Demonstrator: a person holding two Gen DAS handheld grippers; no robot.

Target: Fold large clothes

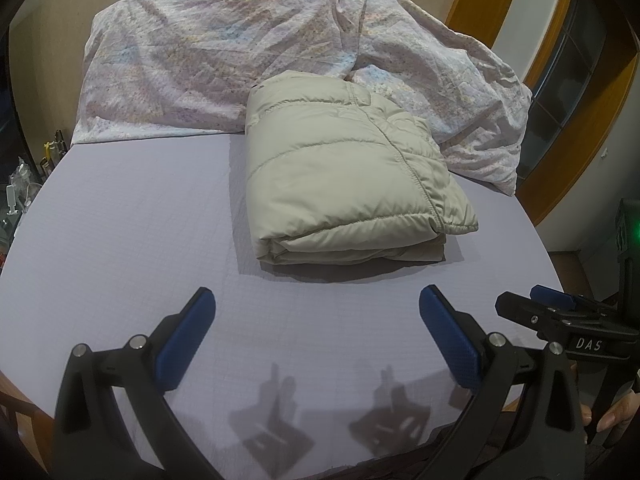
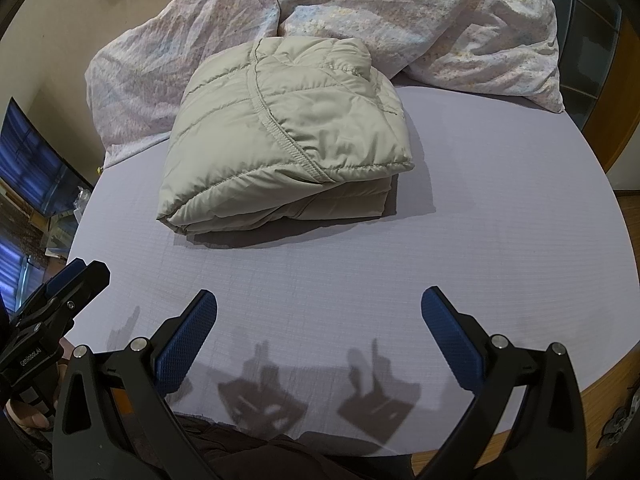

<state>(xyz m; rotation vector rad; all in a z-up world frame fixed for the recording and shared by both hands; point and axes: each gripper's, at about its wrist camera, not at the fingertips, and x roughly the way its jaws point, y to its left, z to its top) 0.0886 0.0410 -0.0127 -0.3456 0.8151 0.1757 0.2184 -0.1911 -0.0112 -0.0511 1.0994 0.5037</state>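
Note:
A beige puffer jacket (image 1: 344, 176) lies folded into a thick rectangular bundle on the lavender bed sheet (image 1: 132, 240). It also shows in the right wrist view (image 2: 280, 136). My left gripper (image 1: 316, 300) is open and empty, hovering over the sheet near the bed's front edge, well short of the jacket. My right gripper (image 2: 320, 300) is open and empty too, beside the left one and also short of the jacket. The right gripper shows at the right edge of the left wrist view (image 1: 560, 312); the left gripper shows at the left edge of the right wrist view (image 2: 60, 292).
A crumpled pastel patterned quilt (image 1: 224, 60) is heaped along the head of the bed behind the jacket. A wooden door frame (image 1: 568, 92) stands at the right. A dark screen (image 2: 28, 164) and small clutter (image 1: 24, 184) stand left of the bed.

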